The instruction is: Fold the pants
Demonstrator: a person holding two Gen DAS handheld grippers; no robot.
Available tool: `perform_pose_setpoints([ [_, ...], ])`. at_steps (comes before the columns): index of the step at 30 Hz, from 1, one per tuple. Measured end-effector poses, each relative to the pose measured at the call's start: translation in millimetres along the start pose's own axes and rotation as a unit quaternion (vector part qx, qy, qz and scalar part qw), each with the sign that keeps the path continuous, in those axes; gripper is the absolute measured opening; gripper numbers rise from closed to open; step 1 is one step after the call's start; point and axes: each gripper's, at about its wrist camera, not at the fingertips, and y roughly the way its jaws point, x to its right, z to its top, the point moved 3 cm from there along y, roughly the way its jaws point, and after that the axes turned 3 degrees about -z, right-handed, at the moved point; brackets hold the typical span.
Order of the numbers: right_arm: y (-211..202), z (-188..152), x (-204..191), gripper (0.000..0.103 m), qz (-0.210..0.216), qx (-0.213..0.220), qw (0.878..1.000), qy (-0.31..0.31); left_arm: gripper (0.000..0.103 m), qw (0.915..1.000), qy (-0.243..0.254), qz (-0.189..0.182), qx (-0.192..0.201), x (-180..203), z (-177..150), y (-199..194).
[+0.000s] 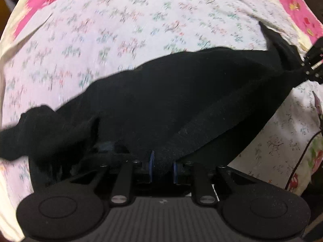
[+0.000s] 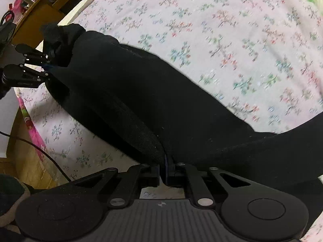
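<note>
Floral bedsheet (image 2: 222, 40) with pink-patterned border (image 1: 292, 2); wooden shelf (image 2: 38, 10) beyond bed edge; black cable (image 2: 46, 155) over wooden floor (image 2: 24, 161).

A home bedroom: floral bedsheet (image 2: 232, 50), pink-patterned quilt (image 1: 290, 2), wooden shelf (image 2: 38, 12) of clutter beside it.

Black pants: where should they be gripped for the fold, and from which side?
Grip the thick band edge, from above. The black pants hang stretched between the left gripper and right gripper, both shut on that rolled edge.
</note>
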Motion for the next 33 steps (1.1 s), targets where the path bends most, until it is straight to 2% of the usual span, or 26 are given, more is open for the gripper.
perform_pose_setpoints([
  [6, 19, -12, -14, 0.000, 0.003, -0.001, 1.000, 0.006, 0.028, 0.9997, -0.021, 0.007, 0.005, -6, -15, 12],
  [15, 35, -27, -21, 0.000, -0.019, 0.014, 1.000, 0.014, 0.030, 0.9997, -0.008, 0.022, 0.003, 0, -28, 28],
  [19, 40, -33, -19, 0.001, -0.028, 0.030, 0.998, 0.045, 0.031, 0.9995, -0.004, 0.032, 0.003, 9, -25, 30],
  [21, 32, -37, -18, 0.009, -0.022, 0.052, 0.997, 0.060, 0.034, 0.9994, -0.006, 0.034, 0.005, 15, -26, 26],
  [23, 20, -44, -17, 0.032, -0.022, 0.077, 0.995, 0.066, 0.037, 0.9992, -0.006, 0.040, 0.004, 21, -27, 23],
  [28, -1, -71, -4, 0.033, -0.027, 0.106, 0.990, 0.084, 0.040, 0.9985, -0.016, 0.051, -0.003, 41, -25, 18],
  [31, -23, -91, 18, 0.033, -0.036, 0.127, 0.982, 0.137, 0.040, 0.9993, -0.017, 0.035, 0.000, 62, -22, 12],
  [33, -38, -104, 38, 0.033, -0.043, 0.149, 0.972, 0.179, 0.040, 0.9992, -0.016, 0.036, 0.002, 77, -19, 10],
])
